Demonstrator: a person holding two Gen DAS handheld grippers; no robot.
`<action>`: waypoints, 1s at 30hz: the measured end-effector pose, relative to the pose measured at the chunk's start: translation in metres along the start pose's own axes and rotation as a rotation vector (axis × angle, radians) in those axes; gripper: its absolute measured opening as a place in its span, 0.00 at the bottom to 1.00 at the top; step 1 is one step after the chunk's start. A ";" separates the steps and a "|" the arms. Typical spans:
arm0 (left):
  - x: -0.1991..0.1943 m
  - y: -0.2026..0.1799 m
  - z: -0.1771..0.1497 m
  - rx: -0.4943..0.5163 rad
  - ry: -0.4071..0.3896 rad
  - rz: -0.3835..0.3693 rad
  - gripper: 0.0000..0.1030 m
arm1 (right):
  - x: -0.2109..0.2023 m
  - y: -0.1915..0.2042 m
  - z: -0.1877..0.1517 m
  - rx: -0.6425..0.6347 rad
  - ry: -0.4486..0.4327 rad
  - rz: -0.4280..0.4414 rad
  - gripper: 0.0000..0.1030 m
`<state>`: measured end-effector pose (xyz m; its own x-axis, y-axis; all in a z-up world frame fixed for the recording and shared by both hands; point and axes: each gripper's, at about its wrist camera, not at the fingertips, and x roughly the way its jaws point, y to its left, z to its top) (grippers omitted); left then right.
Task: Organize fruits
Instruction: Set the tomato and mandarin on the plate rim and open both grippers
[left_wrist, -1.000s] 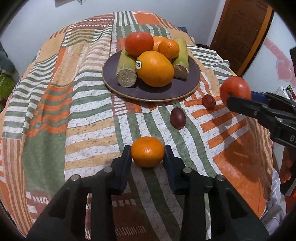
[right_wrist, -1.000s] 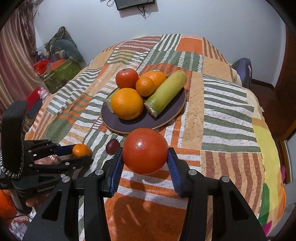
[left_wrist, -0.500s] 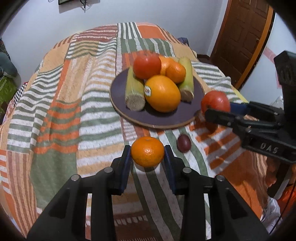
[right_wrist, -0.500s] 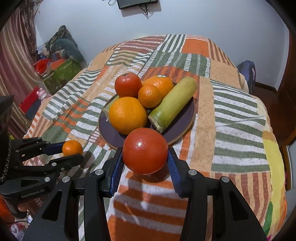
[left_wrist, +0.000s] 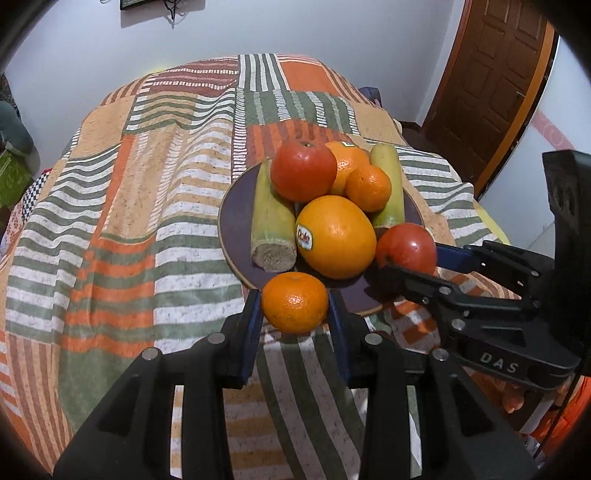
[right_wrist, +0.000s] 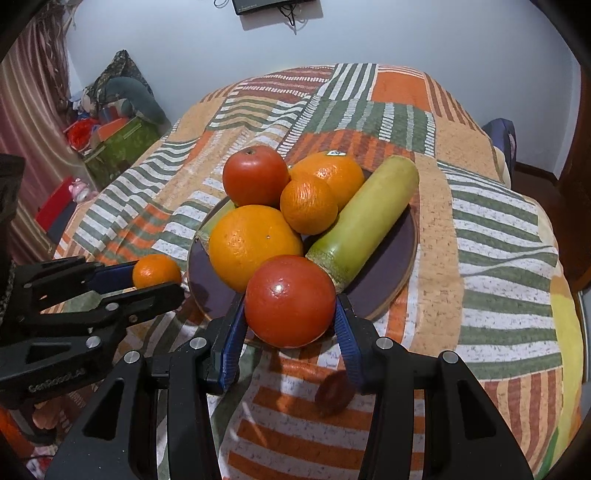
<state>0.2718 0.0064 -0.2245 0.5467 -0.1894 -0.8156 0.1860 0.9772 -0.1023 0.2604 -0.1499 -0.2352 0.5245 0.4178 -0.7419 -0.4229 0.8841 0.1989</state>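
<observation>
My left gripper (left_wrist: 294, 306) is shut on a small mandarin (left_wrist: 294, 302) and holds it above the near rim of the dark purple plate (left_wrist: 236, 206). My right gripper (right_wrist: 290, 321) is shut on a red tomato (right_wrist: 290, 300) over the plate's near right rim (right_wrist: 406, 254). The plate holds a large orange (left_wrist: 334, 236), a second tomato (left_wrist: 303, 170), two smaller oranges and two green sugarcane pieces (left_wrist: 271, 221). The tomato also shows in the left wrist view (left_wrist: 406, 248), and the mandarin in the right wrist view (right_wrist: 156, 270).
A small dark plum-like fruit (right_wrist: 334, 391) lies on the striped patchwork cloth (left_wrist: 122, 206) under my right gripper. A wooden door (left_wrist: 491, 74) stands at the right. Boxes and clutter (right_wrist: 114, 136) sit on the floor at the left.
Both grippers have moved forward to the plate with their fruit. The mandarin and the tomato now hang over the plate's near rim. The small dark fruits have passed under the grippers.
</observation>
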 end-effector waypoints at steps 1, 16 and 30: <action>0.002 0.000 0.001 -0.001 0.001 0.001 0.34 | 0.000 -0.001 -0.001 0.004 -0.001 0.007 0.42; 0.025 0.004 0.005 -0.043 0.041 -0.012 0.34 | 0.004 -0.001 -0.002 0.000 0.008 -0.005 0.42; 0.016 0.002 0.005 -0.047 0.034 -0.002 0.36 | -0.012 -0.004 0.000 0.000 -0.010 -0.007 0.49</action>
<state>0.2853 0.0044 -0.2348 0.5180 -0.1892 -0.8342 0.1487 0.9803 -0.1300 0.2562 -0.1587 -0.2269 0.5343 0.4139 -0.7370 -0.4195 0.8868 0.1939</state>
